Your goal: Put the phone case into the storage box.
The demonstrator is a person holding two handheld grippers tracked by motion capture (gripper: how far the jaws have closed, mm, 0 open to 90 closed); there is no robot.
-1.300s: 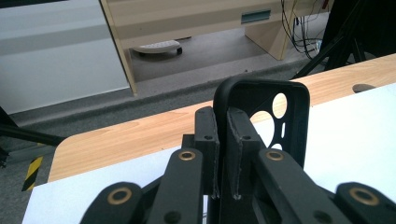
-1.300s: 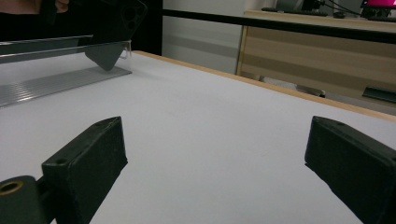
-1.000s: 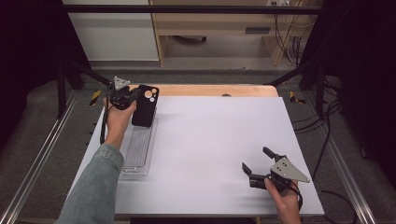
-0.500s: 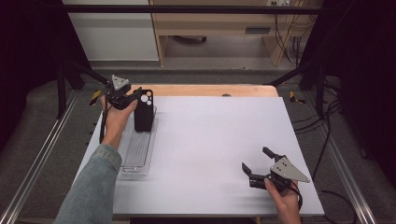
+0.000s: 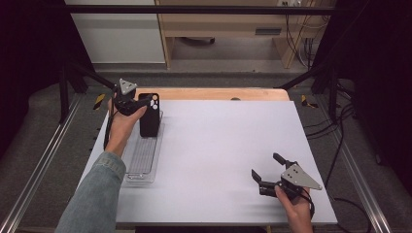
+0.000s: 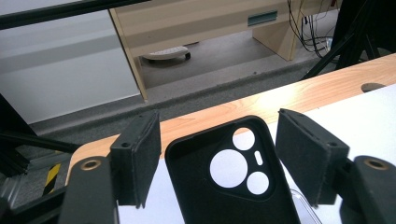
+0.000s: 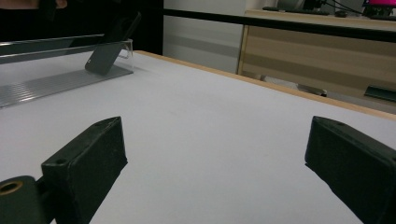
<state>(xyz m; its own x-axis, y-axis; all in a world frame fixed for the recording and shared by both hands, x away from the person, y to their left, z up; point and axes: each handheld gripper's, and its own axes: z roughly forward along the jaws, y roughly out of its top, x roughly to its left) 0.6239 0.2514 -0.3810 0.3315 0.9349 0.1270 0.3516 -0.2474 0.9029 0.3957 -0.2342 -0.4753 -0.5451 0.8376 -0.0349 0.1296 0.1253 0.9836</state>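
Black phone case leaning in the clear tray at the far left of the table.

The left gripper (image 5: 132,103) sits at the case (image 5: 149,115), jaws spread wide either side of it and touching neither edge, as its own view shows. The case stands tilted with its foot in the tray (image 5: 141,167). To grip well, centre the jaws below the camera holes and close evenly. The right gripper (image 5: 265,174) rests wide and empty, near right.

Both grippers' jaws apart
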